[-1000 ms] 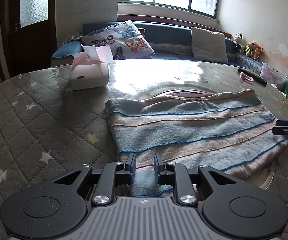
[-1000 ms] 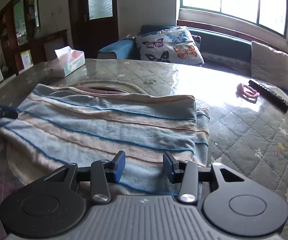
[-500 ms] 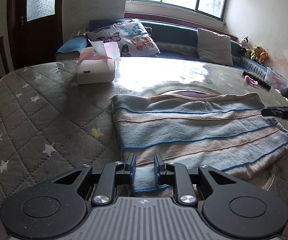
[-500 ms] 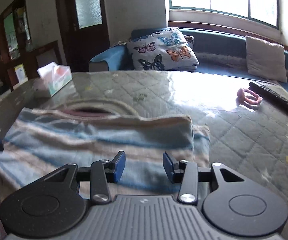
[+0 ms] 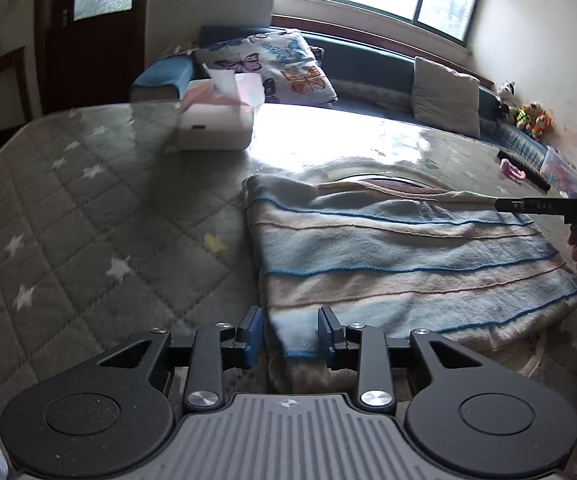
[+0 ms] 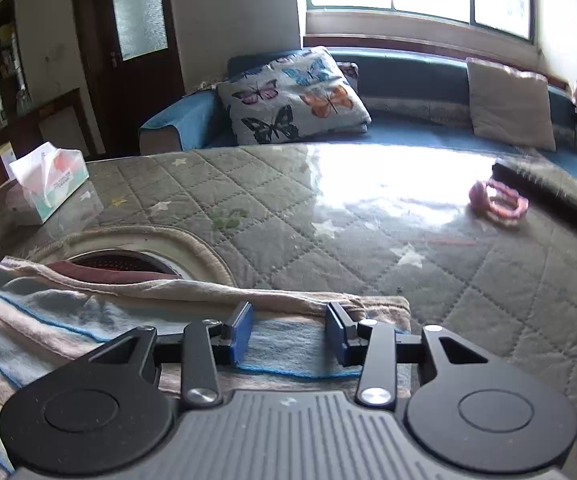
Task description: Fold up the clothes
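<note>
Striped cloth [image 5: 400,256] lies between left gripper [image 5: 290,334] just-opened jaws, unpinched; near corner may spring unfolded.

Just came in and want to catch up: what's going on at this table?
A person is folding a striped top on the quilted table, with tongs in each hand. The left tongs have just been opening, and a corner of the top lies loose between them, pads not pressing it. The right tongs hang open over the top's far edge. A tissue box sits off to the side.
</note>
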Tool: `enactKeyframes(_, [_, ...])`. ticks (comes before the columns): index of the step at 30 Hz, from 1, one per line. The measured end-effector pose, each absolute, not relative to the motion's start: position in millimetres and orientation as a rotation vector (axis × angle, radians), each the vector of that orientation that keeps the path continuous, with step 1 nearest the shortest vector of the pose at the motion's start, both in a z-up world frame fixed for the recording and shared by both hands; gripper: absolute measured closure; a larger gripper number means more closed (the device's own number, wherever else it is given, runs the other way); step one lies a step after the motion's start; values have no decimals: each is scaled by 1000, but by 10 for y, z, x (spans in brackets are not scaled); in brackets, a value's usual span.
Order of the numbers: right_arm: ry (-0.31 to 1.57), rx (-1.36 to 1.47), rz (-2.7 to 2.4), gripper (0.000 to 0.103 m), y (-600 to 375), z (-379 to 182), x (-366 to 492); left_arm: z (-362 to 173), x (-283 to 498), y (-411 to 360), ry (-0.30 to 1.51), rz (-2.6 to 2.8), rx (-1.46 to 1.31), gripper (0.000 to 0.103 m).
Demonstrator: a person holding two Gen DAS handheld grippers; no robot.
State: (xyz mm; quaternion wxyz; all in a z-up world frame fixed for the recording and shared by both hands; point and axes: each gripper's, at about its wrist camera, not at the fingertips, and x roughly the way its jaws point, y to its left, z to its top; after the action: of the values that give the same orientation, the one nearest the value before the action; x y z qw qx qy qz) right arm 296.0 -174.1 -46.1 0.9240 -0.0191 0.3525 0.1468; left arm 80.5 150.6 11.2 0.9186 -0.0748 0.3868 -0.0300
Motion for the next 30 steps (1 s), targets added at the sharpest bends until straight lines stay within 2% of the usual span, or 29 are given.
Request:
enactKeyframes(11, [701, -141, 555, 61, -1080, -182, 2389, 42, 618, 1553, 837, -10, -349, 67])
enactKeyframes(19, [694, -180, 761, 61, -492, -23, 2030, 25, 568, 1548, 842, -1, -379, 68])
enactKeyframes(22, [707, -174, 808, 61, -343, 4, 1980, 27, 568, 1537, 840, -21, -388, 71])
enactKeyframes(23, [712, -172, 817, 61, -316, 13, 1974, 32, 561, 1538, 834, -27, -397, 78])
enactKeyframes(30, [761, -135, 888, 61, -100, 107, 2064, 216, 526, 1445, 745, -32, -404, 88])
